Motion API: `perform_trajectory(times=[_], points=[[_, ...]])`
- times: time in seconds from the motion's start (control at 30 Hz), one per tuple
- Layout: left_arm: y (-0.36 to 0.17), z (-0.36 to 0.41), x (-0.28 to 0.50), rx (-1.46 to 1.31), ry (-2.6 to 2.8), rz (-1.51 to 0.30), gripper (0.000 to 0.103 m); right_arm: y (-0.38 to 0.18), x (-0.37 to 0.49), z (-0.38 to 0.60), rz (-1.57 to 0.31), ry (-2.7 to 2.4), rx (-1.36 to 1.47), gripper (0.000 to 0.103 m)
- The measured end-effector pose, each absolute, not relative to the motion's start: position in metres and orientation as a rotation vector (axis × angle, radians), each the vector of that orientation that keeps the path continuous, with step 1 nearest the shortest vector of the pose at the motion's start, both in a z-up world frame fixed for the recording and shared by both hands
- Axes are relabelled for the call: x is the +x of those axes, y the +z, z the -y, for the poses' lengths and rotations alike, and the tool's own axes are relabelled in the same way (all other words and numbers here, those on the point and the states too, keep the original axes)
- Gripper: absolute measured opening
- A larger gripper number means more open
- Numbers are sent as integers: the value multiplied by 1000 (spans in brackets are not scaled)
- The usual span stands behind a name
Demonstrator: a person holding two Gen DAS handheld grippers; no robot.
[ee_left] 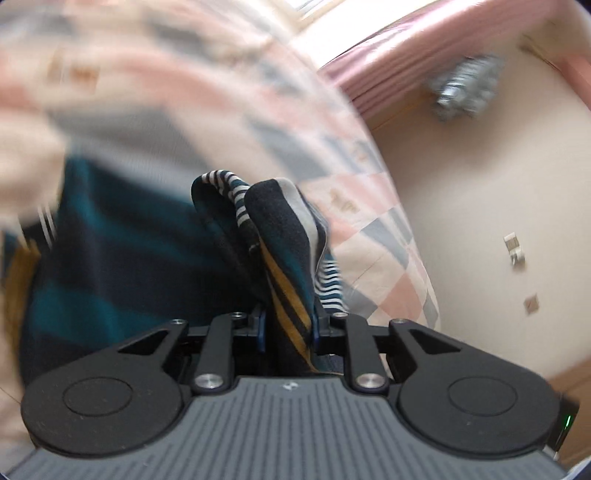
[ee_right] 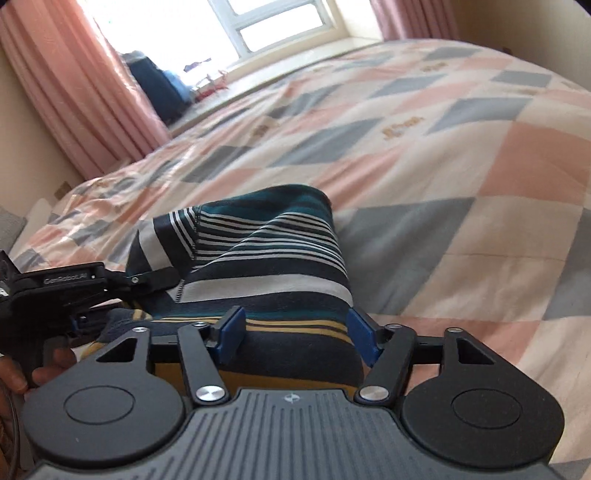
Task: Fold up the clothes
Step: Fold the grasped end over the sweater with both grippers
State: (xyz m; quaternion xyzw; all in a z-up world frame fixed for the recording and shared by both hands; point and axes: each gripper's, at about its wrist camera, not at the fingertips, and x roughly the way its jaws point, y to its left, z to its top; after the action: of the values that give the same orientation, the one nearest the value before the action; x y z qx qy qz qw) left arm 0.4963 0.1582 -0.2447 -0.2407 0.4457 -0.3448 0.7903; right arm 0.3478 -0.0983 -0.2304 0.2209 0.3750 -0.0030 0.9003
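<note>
The striped garment (ee_right: 266,251), navy and teal with white and mustard bands, is bunched up on the bed, over the patchwork quilt (ee_right: 461,155) of pink, grey and cream diamonds. In the left wrist view a fold of it (ee_left: 280,258) runs straight up between the left tongs (ee_left: 288,325), which are clamped tight on the fabric, and the rest of the cloth spreads off to the left in a blurry dark mass. The right tongs (ee_right: 295,332) have their blue pads (ee_right: 360,332) spread wide apart with the garment's mustard-striped part lying between them, pads not pressing it as far as I can see, so that one's open. From the right wrist view you can also catch the left tongs (ee_right: 155,278) coming in from the left edge and pinching the garment's white-striped corner, with a hand (ee_right: 22,373) on the handle below. Further out there's pink curtains (ee_right: 74,85), a bright window (ee_right: 258,26), a dark bag (ee_right: 159,88) on the sill, and a cream wall (ee_left: 461,203).
</note>
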Motion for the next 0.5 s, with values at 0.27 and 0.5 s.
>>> perform_trajectory(times=[0.27, 0.5], points=[[-246, -226, 484, -417, -678, -876, 17, -243, 361, 21, -787, 116, 218, 46], [-273, -256, 484, -390, -645, -869, 17, -266, 366, -27, -799, 128, 8, 47]])
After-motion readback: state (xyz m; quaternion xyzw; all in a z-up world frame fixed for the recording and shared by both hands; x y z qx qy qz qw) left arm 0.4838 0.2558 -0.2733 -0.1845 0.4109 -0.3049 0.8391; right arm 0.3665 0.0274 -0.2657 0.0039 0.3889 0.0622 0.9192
